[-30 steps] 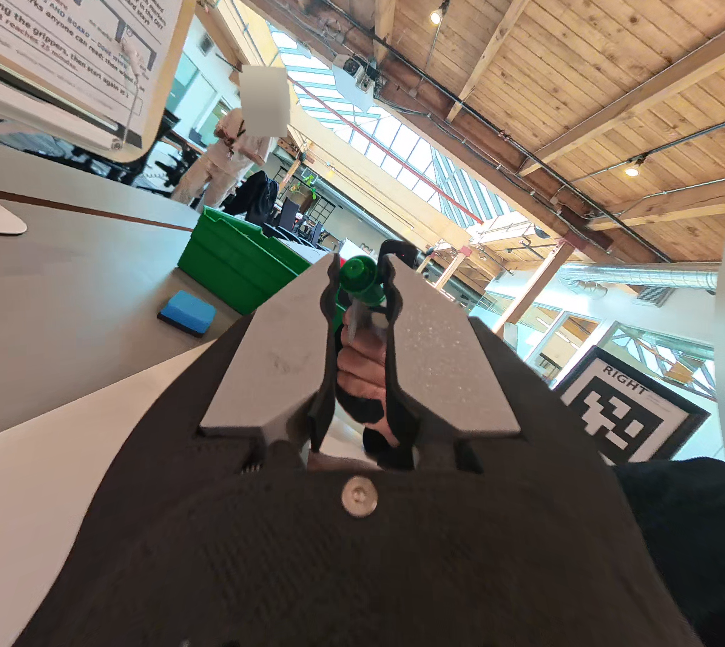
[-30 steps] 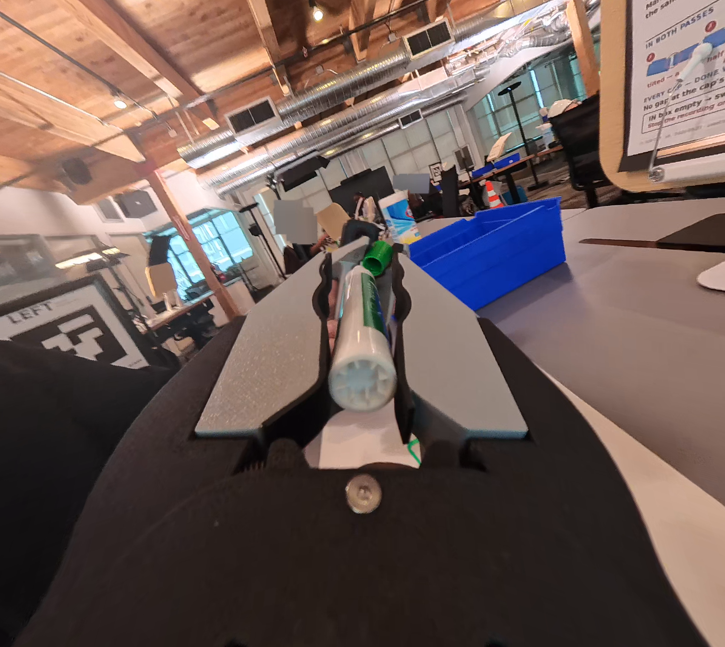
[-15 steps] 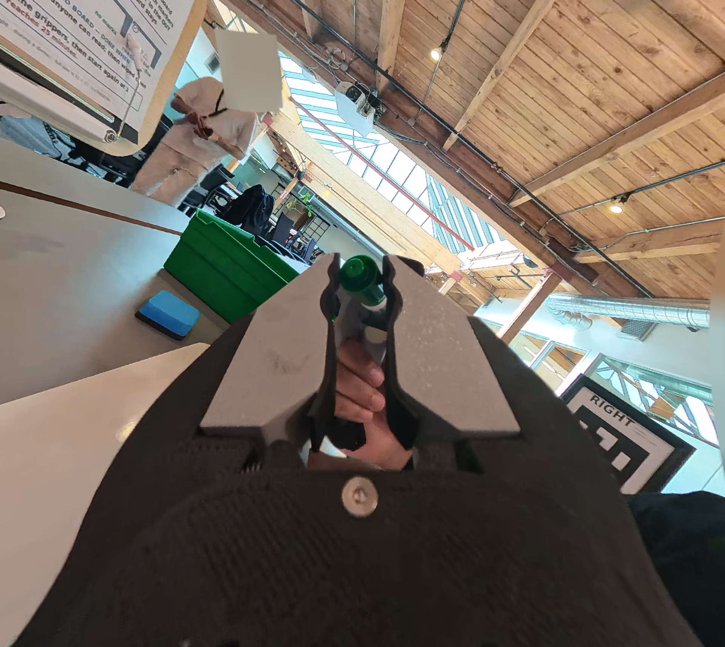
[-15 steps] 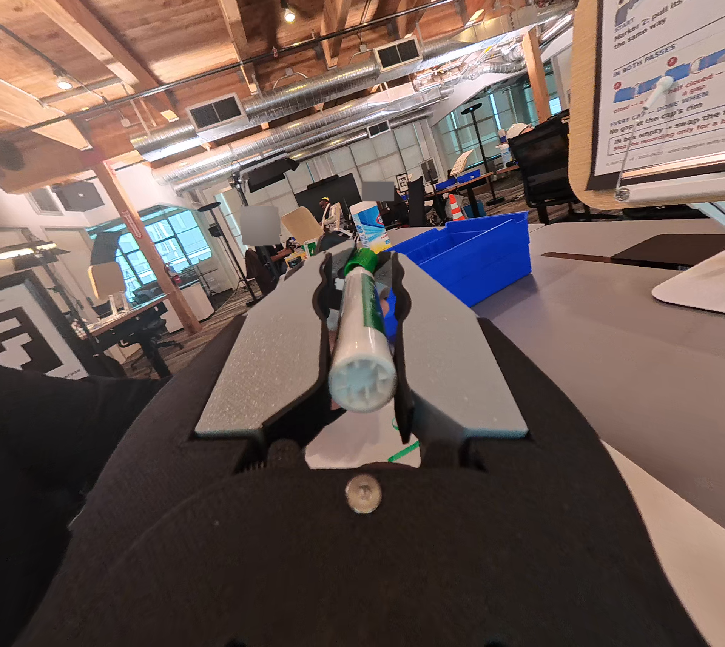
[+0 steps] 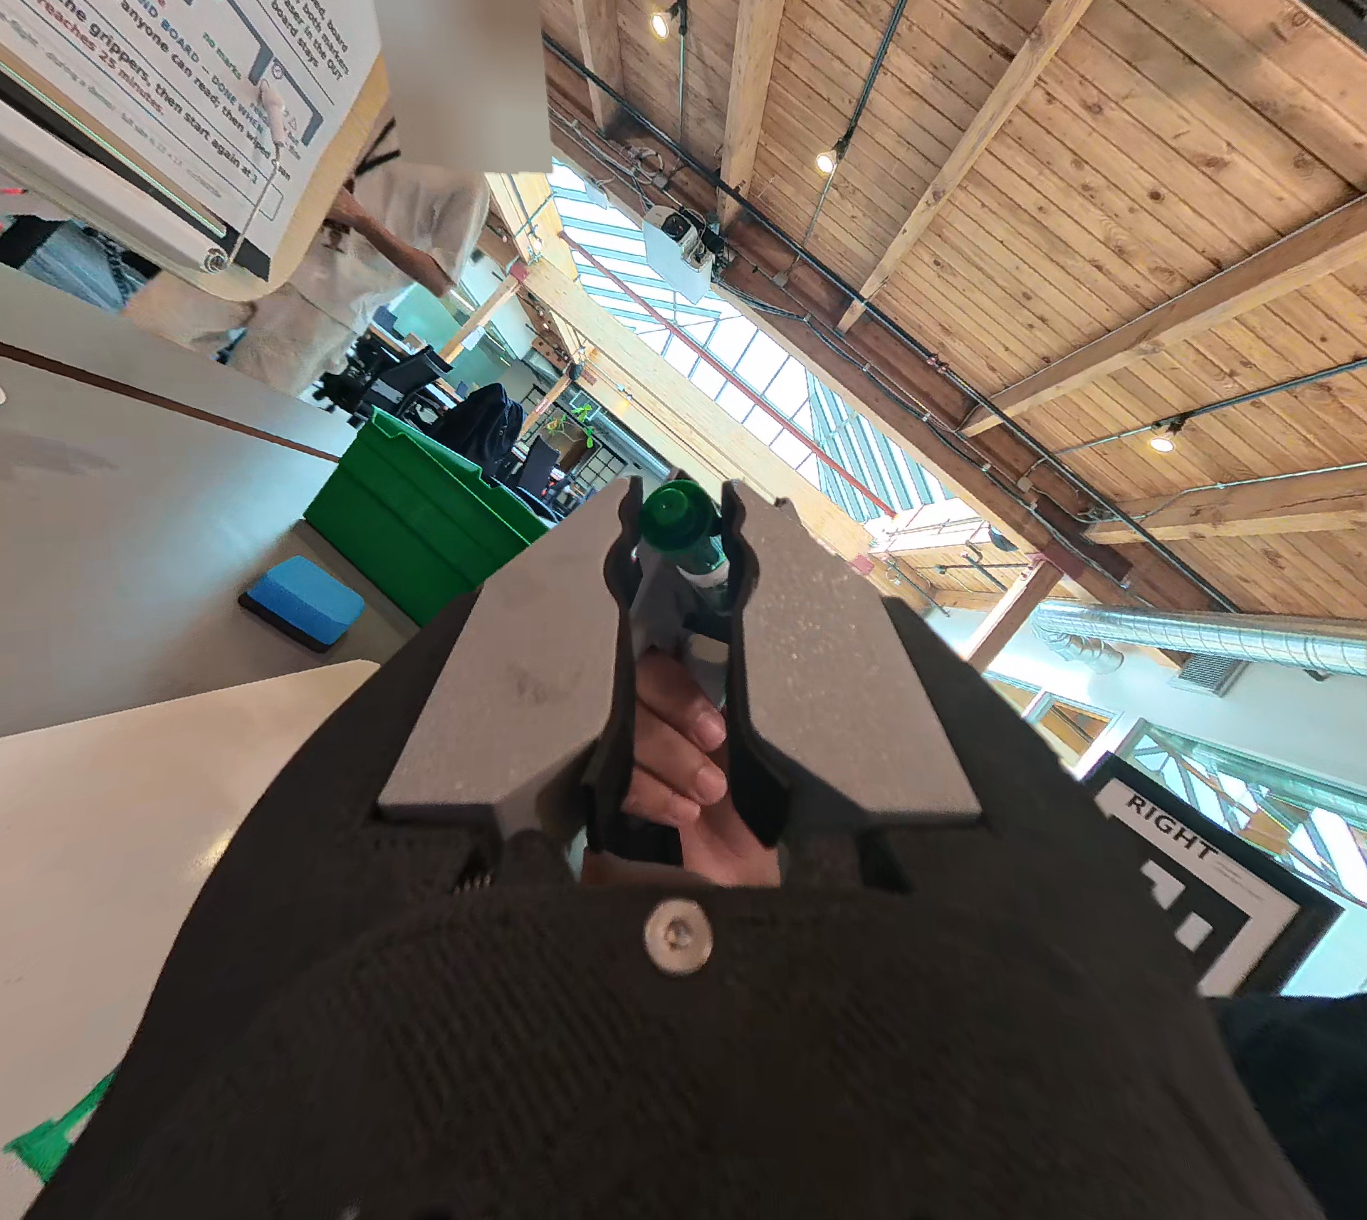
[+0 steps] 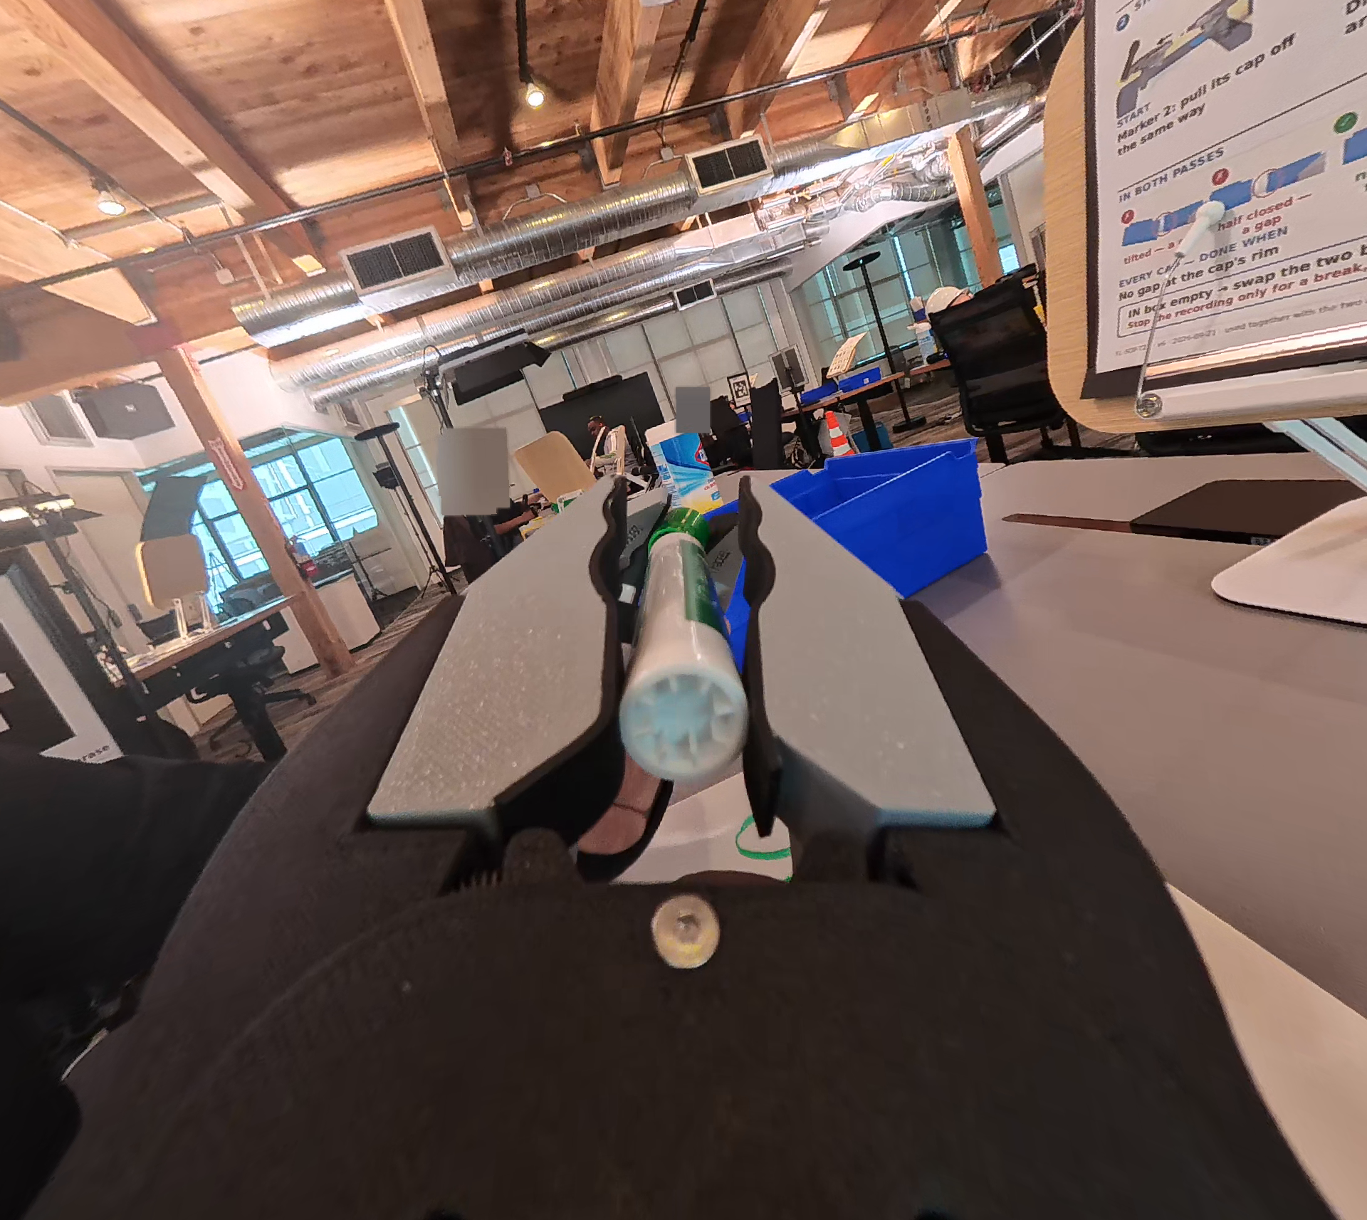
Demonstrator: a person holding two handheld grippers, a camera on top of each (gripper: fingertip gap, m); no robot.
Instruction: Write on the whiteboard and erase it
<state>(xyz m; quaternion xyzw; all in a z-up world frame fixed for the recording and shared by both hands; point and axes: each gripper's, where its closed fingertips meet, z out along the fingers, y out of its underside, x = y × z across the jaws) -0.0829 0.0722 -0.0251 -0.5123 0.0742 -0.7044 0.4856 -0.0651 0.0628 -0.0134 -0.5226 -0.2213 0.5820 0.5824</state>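
Left wrist view: the left gripper [image 5: 679, 530] is clamped on the green plastic marker cap [image 5: 674, 519]; the flat blue felt eraser [image 5: 303, 600] lies near the white whiteboard [image 5: 148, 815].

Right wrist view: the right gripper [image 6: 677, 519] grips the white-barrelled green marker [image 6: 684, 622] lengthwise (cap end forward). To uncap, pull straight apart along the barrel, without twisting.

Over the last second the left gripper [image 5: 679, 530] tilted further upward, so the blue eraser [image 5: 303, 599] and green bin [image 5: 414, 530] slid lower and leftward in its view. The right gripper [image 6: 674, 523] swung right, bringing a white monitor stand [image 6: 1302, 574] into view, and green marks [image 6: 762, 840] appeared beneath it.
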